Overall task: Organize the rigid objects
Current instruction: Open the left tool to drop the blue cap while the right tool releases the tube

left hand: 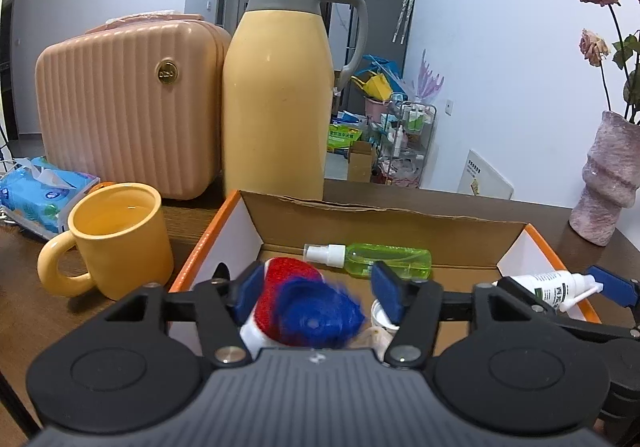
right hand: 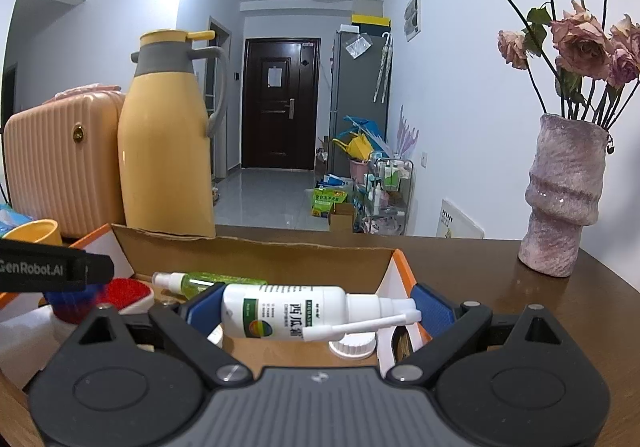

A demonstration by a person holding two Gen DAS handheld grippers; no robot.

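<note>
An open cardboard box [left hand: 400,225] with orange rims sits on the brown table. A green spray bottle [left hand: 372,259] lies inside at the back; it also shows in the right wrist view [right hand: 200,281]. My left gripper [left hand: 316,287] hangs over the box, jaws open around a red, white and blue brush-like object [left hand: 304,303], which looks blurred; I cannot tell if the pads touch it. My right gripper [right hand: 316,311] is shut on a white nozzle bottle [right hand: 284,311], held sideways over the box's right part. The bottle also shows in the left wrist view [left hand: 548,287].
A yellow mug [left hand: 116,239], a yellow thermos jug [left hand: 280,87], a pink ribbed case [left hand: 124,107] and a tissue pack [left hand: 36,195] stand left of the box. A pink vase with dried roses [right hand: 560,199] stands at the right. White caps [right hand: 352,347] lie in the box.
</note>
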